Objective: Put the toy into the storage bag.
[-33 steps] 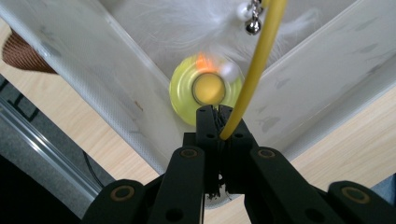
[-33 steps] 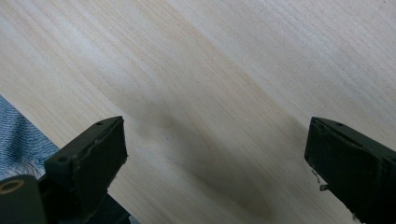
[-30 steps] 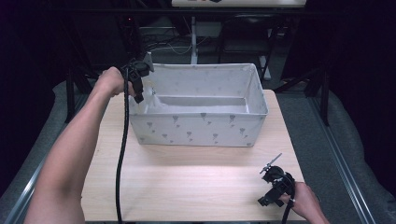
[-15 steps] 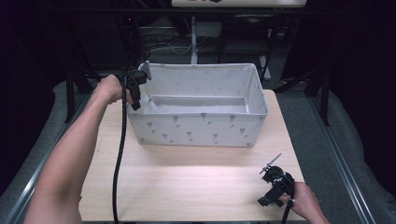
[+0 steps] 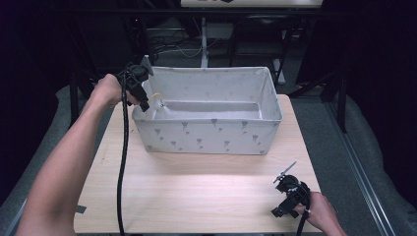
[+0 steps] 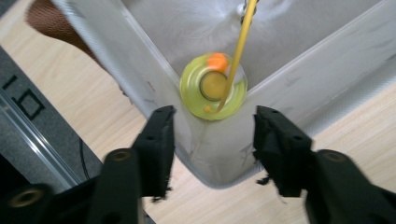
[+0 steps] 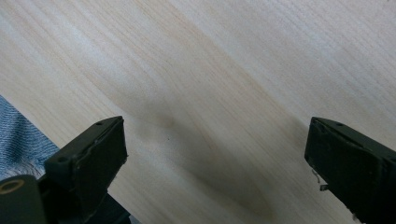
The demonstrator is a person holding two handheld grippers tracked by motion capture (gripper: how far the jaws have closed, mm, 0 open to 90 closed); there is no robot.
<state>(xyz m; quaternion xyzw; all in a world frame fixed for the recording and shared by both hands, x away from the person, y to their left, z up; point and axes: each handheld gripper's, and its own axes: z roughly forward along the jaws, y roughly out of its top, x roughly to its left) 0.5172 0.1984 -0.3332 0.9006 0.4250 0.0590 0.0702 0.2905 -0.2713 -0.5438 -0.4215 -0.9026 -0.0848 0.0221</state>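
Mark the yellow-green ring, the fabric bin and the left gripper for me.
yellow-green ring [image 6: 213,87], left gripper view, its round face.
fabric bin [image 5: 206,137], high view, front wall.
left gripper [image 6: 212,135], left gripper view, midway between its open fingertips.

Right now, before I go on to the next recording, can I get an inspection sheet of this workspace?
Surface: light wooden table, bare in front of the box.
Job's things: white fabric box with grey print; a round yellow-green toy with an orange spot lies inside its corner, a yellow rod across it.
Clutter: nothing seen.
Grippers: left gripper over the box corner, jaws just opened, nothing between them; right gripper open over bare wood at the near right.
Cables: black cable trails from the left gripper.
Surroundings: dark, with stands and grey floor behind.
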